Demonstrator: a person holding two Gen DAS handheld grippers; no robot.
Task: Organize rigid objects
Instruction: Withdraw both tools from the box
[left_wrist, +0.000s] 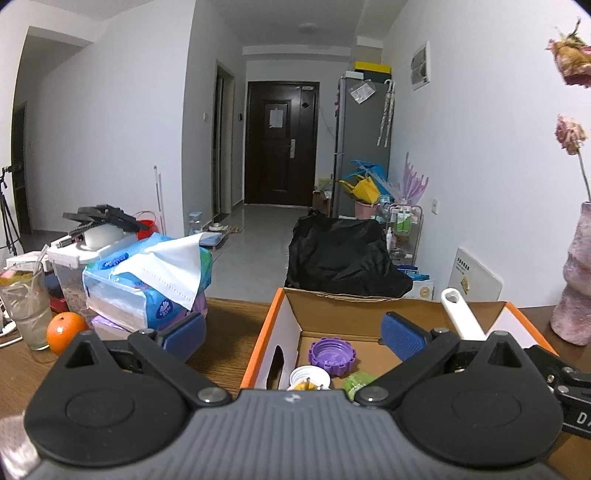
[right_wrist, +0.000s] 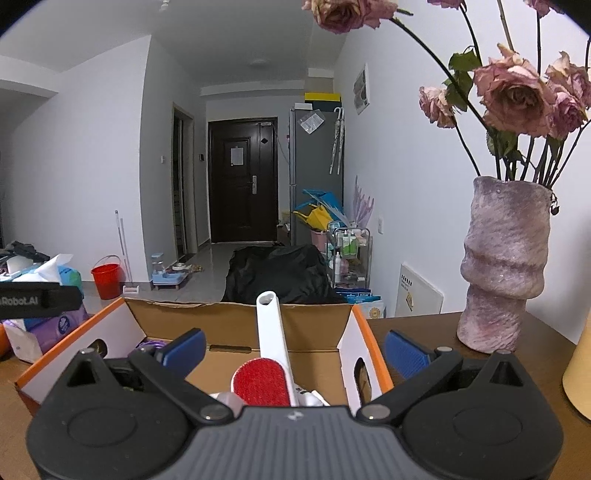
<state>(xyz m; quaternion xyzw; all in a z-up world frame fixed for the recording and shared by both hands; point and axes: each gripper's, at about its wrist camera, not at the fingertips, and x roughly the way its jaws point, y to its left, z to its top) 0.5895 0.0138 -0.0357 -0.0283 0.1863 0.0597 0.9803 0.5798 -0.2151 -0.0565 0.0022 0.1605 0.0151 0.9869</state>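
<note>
An open cardboard box (left_wrist: 271, 328) with orange edges sits on the wooden table. Inside it lie a purple lid (left_wrist: 333, 356), a white cap (left_wrist: 308, 376) and a green item (left_wrist: 359, 380). A white-handled lint brush (right_wrist: 269, 332) with a red pad leans in the box, its handle (left_wrist: 461, 314) sticking above the rim. My left gripper (left_wrist: 293, 336) hovers open over the box's left part, nothing between its fingers. In the right wrist view the box (right_wrist: 364, 332) is below my right gripper (right_wrist: 293, 350), which is open and empty above the brush.
Left of the box stand a tissue pack (left_wrist: 147, 284), an orange (left_wrist: 66, 332), a glass with a straw (left_wrist: 27, 306) and a clear container (left_wrist: 70, 273). A mauve vase (right_wrist: 502, 266) of dried roses stands right of the box. A yellow object (right_wrist: 580, 373) sits at the far right.
</note>
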